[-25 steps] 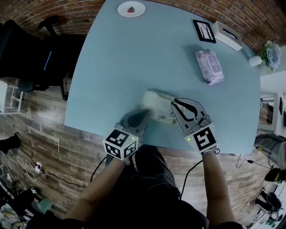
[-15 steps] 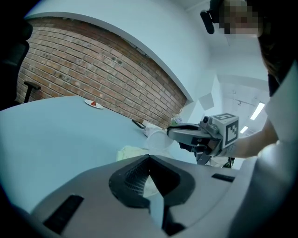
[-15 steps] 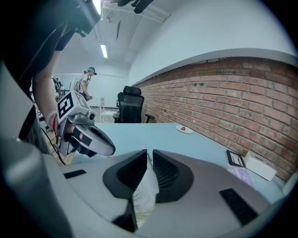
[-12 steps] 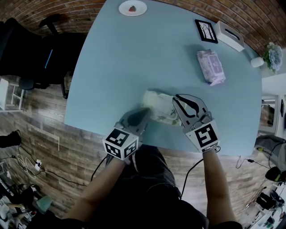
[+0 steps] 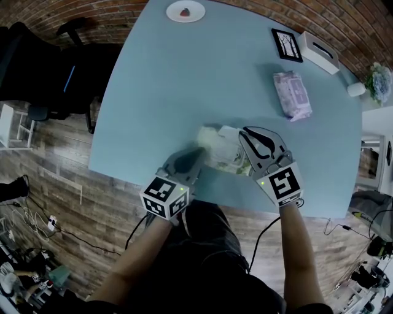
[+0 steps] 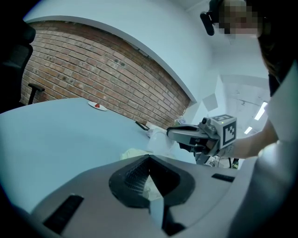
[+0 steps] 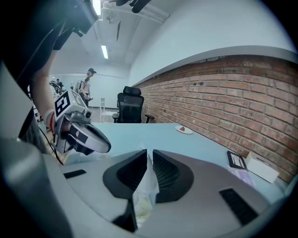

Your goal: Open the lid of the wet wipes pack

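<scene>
The pale green and white wet wipes pack (image 5: 216,149) lies near the front edge of the light blue table (image 5: 184,80). My left gripper (image 5: 199,153) is shut on the pack's near left end; a wedge of the pack (image 6: 150,186) shows between its jaws. My right gripper (image 5: 242,136) is at the pack's right side, shut on the thin white lid flap (image 7: 147,182), which stands a little off the pack's top (image 5: 228,131). The right gripper view shows the left gripper (image 7: 106,147) close by; the left gripper view shows the right gripper (image 6: 170,133).
A purple wipes pack (image 5: 293,93) lies at the right. Behind it stand a black picture frame (image 5: 287,45) and a white tissue box (image 5: 317,51). A small plate (image 5: 185,11) sits at the far edge. A black office chair (image 5: 43,67) stands left of the table.
A white flap has come up off the pack's top at the right gripper's tips. The right gripper has shifted slightly to the right; the left gripper has kept still.
</scene>
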`<state>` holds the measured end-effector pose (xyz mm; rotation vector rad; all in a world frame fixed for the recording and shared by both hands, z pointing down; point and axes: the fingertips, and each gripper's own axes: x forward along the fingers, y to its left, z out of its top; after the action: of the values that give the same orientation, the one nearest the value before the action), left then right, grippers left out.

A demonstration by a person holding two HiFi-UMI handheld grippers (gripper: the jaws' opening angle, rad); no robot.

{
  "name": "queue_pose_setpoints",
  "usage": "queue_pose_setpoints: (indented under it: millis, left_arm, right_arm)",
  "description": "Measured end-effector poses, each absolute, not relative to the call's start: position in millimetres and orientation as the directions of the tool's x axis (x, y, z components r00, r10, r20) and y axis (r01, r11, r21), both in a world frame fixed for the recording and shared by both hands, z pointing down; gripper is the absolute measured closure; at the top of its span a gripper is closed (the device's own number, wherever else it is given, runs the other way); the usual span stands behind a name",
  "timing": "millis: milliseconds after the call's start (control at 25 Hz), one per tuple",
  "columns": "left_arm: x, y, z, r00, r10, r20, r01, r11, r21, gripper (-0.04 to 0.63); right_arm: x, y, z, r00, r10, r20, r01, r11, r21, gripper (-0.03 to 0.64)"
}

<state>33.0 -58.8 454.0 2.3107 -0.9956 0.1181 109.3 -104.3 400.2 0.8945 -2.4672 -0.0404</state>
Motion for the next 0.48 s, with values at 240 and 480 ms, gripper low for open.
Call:
queue_pose_setpoints:
  millis: [240, 480]
  left_arm:
    - [32, -63, 454, 0.702, -0.640, 0.311, -0.695, -0.521, 0.496, 0.583]
    - [30, -67, 454, 0.687, -0.657, 0.311, -0.711, -0.519, 0.474, 0.583]
  right_arm:
    - [112, -111, 405, -0.650, -0.599, 0.468, -0.592, 0.785, 0.182, 0.561]
    - [114, -119, 409, -0.662, -0.590, 0.462, -0.579, 0.794, 0.184, 0.561]
